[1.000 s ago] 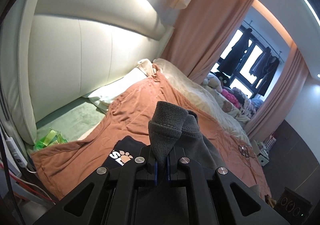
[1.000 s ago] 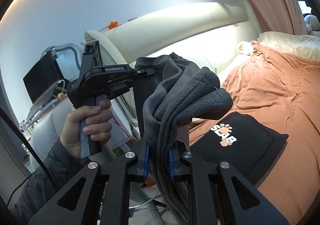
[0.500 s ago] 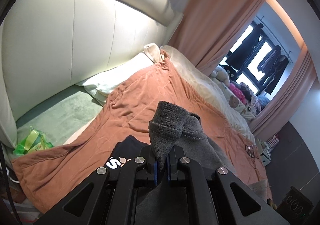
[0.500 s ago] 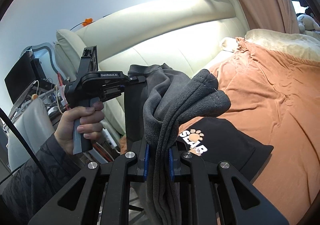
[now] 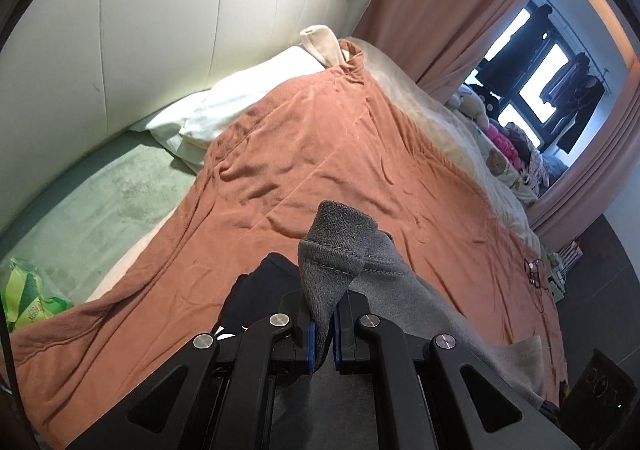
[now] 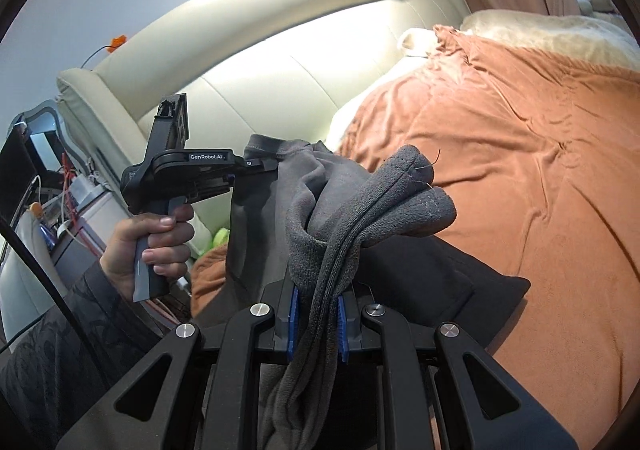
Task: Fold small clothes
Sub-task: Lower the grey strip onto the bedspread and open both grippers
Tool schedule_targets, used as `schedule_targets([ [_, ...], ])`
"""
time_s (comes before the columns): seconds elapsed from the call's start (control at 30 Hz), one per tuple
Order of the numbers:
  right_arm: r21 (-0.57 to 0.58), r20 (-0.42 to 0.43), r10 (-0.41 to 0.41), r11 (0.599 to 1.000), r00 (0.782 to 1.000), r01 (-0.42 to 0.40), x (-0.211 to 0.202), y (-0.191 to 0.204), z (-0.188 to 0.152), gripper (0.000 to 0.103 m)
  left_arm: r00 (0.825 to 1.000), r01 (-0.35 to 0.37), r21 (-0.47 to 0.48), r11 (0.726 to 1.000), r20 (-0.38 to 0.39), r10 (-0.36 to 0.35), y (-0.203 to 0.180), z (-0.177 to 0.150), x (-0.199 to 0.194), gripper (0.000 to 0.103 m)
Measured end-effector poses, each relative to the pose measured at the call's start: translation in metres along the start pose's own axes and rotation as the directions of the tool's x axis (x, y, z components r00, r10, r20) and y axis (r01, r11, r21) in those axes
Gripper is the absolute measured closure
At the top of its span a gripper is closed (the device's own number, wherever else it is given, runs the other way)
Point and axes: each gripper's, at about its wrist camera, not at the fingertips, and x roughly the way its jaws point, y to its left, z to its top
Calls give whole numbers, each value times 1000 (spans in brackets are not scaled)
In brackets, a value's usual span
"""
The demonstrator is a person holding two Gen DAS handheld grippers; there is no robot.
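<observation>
A grey fleece garment (image 5: 344, 250) hangs between both grippers above the bed. My left gripper (image 5: 322, 334) is shut on one corner of it. My right gripper (image 6: 316, 314) is shut on a bunched edge of the same garment (image 6: 360, 201). In the right wrist view the left gripper (image 6: 260, 165) shows at the left, held by a hand, pinching the garment's far corner. A black garment (image 6: 440, 282) lies flat on the orange blanket (image 6: 540, 169) below; it also shows in the left wrist view (image 5: 260, 282).
A cream padded headboard (image 5: 160, 29) runs behind the bed. White pillows (image 5: 240, 109) and a green sheet (image 5: 100, 209) lie at the head. A green bag (image 5: 24, 298) sits at the left. Stuffed toys (image 5: 500, 129) and curtains stand at the far side.
Both grippers have moved forward and lower over the bed with the grey garment. The black garment's logo has slipped out of sight beneath them.
</observation>
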Motion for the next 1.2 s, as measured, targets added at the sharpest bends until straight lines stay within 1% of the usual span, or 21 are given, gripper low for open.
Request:
schedule_targets([
  [0.17, 46, -13, -6, 999, 1000, 7, 18, -19, -7, 91, 998, -17, 2, 1000, -56, 17, 6, -5, 42, 98],
  [0.3, 86, -40, -15, 996, 999, 18, 31, -29, -14, 91, 994, -51, 6, 999, -93, 51, 11, -11, 73, 97],
  [0.37, 111, -73, -40, 993, 997, 47, 43, -35, -19, 91, 990, -88, -9, 996, -109, 87, 20, -13, 90, 97],
  [0.4, 124, -96, -68, 989, 993, 80, 48, -40, -22, 90, 988, -112, -30, 993, -115, 108, 26, -16, 98, 96],
  [0.43, 132, -111, -86, 986, 990, 100, 50, -46, -26, 89, 984, -134, -35, 990, -121, 129, 30, -17, 103, 92],
  [0.47, 140, -130, -103, 983, 986, 121, 52, -49, -30, 88, 978, -167, -32, 985, -130, 161, 32, -18, 108, 83],
  [0.5, 142, -144, -122, 980, 982, 143, 54, -48, -35, 78, 969, -206, -24, 978, -147, 200, 34, -20, 114, 76],
  [0.53, 133, -144, -167, 973, 975, 187, 49, -48, -37, 63, 956, -248, -24, 968, -167, 241, 37, -21, 118, 67],
  [0.57, 120, -132, -210, 967, 969, 226, 44, -48, -36, 53, 944, -284, -35, 958, -183, 273, 43, -23, 119, 62],
  [0.6, 112, -117, -256, 957, 960, 269, 37, -45, -37, 35, 944, -286, -47, 957, -186, 273, 47, -23, 117, 60],
  [0.63, 127, -111, -266, 952, 958, 279, 32, -46, -36, 32, 946, -282, -52, 958, -180, 269, 49, -24, 113, 57],
  [0.67, 155, -109, -254, 951, 961, 269, 28, -48, -37, 32, 947, -284, -50, 958, -170, 272, 50, -24, 107, 54],
  [0.7, 198, -112, -229, 948, 967, 247, 23, -50, -36, 32, 944, -298, -46, 953, -161, 287, 52, -25, 99, 51],
  [0.73, 219, -111, -228, 944, 967, 248, 20, -52, -36, 32, 944, -302, -47, 952, -158, 291, 53, -26, 94, 47],
  [0.83, 212, -75, -291, 930, 954, 300, 5, -42, -31, 32, 946, -299, -50, 953, -145, 289, 53, -28, 78, 47],
  [0.97, 200, -27, -282, 938, 959, 282, -12, -17, -28, 33, 955, -282, -26, 959, -103, 278, 39, -26, 54, 47],
  [1.03, 163, 7, -288, 945, 958, 283, -20, 0, -25, 48, 962, -256, 7, 967, -103, 255, 27, -27, 46, 47],
  [1.1, 111, 23, -277, 956, 961, 273, -23, 16, -22, 55, 964, -240, 49, 970, -106, 244, 16, -30, 42, 47],
  [1.13, 84, 20, -242, 967, 970, 240, -22, 23, -21, 59, 965, -228, 62, 972, -116, 234, 12, -31, 43, 47],
  [1.2, 38, -21, -178, 983, 984, 179, -10, 37, -18, 59, 966, -194, 73, 978, -159, 204, 8, -37, 48, 48],
])
